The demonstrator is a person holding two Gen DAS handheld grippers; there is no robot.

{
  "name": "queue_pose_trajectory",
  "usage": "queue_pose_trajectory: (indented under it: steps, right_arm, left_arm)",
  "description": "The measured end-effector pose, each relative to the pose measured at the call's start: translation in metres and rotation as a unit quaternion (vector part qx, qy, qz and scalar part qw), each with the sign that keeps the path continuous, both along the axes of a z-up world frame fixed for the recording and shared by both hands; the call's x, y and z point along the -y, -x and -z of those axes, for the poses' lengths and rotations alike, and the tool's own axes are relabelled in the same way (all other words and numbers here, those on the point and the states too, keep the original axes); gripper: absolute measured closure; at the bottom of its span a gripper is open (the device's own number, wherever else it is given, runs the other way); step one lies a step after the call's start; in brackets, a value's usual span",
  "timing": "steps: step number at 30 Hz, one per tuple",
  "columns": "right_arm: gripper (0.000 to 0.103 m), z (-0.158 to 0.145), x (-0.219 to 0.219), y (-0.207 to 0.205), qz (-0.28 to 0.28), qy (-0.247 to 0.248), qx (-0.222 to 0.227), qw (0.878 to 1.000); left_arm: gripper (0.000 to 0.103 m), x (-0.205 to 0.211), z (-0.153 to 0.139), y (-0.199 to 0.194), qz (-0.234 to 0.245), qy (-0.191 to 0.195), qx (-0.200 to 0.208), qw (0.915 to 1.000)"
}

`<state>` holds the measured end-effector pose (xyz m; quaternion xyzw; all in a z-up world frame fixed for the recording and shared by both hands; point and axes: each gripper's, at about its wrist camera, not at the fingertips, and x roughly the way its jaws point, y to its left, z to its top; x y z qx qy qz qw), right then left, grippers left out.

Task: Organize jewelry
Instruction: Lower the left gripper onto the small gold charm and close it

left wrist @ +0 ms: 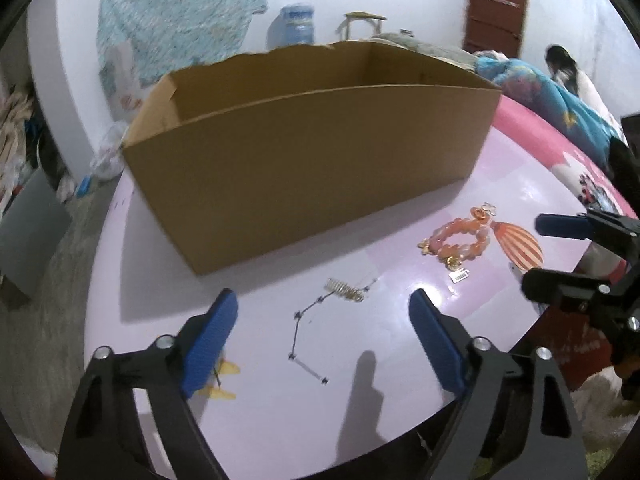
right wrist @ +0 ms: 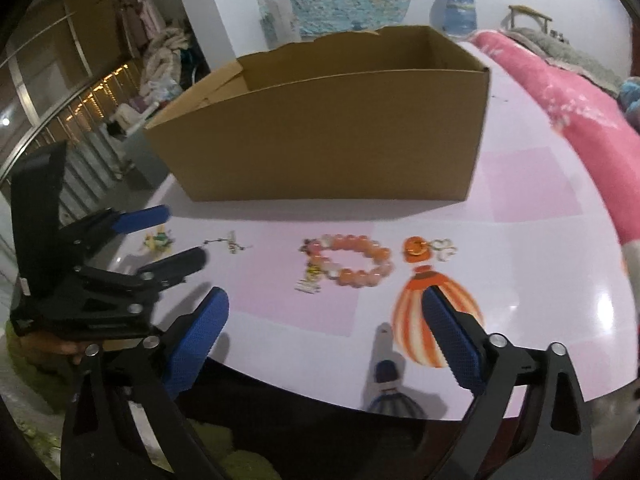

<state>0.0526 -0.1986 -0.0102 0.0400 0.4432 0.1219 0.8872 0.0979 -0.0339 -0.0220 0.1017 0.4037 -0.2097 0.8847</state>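
Jewelry all out on desk (right wrist: 540, 240) in front of box (right wrist: 320, 128): bracelet (right wrist: 356, 266), orange charm (right wrist: 418, 250), chain (left wrist: 308, 336), small yellow piece (right wrist: 158, 240). Box interior mostly hidden; nothing seen inside. Left tongs (left wrist: 324, 340) open over chain, empty. Right tongs (right wrist: 326, 340) open, empty. Sorting apparently not started

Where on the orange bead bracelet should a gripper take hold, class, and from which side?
Grip the orange bead bracelet across one bare stretch of its bead ring, probably the far arc, one finger inside the loop and one outside. Come from straight above: it lies flat on the table, and the charms and tag crowd its left end.
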Motion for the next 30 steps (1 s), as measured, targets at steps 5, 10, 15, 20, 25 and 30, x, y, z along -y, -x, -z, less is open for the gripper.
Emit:
queue_pose_trajectory:
  steps: [5, 10, 15, 20, 25, 30]
  right_arm:
    - [0.024, 0.008, -0.009, -0.002, -0.02, -0.021, -0.022, 0.999]
    - [0.027, 0.012, -0.017, -0.008, -0.036, -0.022, -0.032, 0.999]
    - [0.029, 0.013, -0.018, -0.016, -0.036, -0.028, -0.037, 0.998]
    - [0.03, 0.017, -0.015, -0.018, -0.034, -0.032, -0.041, 0.998]
    - [0.03, 0.016, -0.011, -0.019, -0.037, -0.034, -0.042, 0.998]
    - [0.031, 0.017, -0.009, -0.02, -0.038, -0.036, -0.045, 0.998]
  left_arm:
    - [0.042, 0.014, 0.008, -0.011, 0.037, -0.01, -0.013, 0.9992]
    - [0.06, 0.023, 0.016, -0.023, 0.066, -0.024, -0.028, 0.9971]
    - [0.074, 0.026, 0.026, -0.024, 0.089, -0.041, -0.047, 0.994]
    - [0.083, 0.031, 0.028, -0.027, 0.11, -0.039, -0.054, 0.9917]
    - [0.089, 0.036, 0.028, -0.024, 0.122, -0.05, -0.047, 0.9901]
    - [0.103, 0.036, 0.029, -0.021, 0.116, -0.046, -0.046, 0.9911]
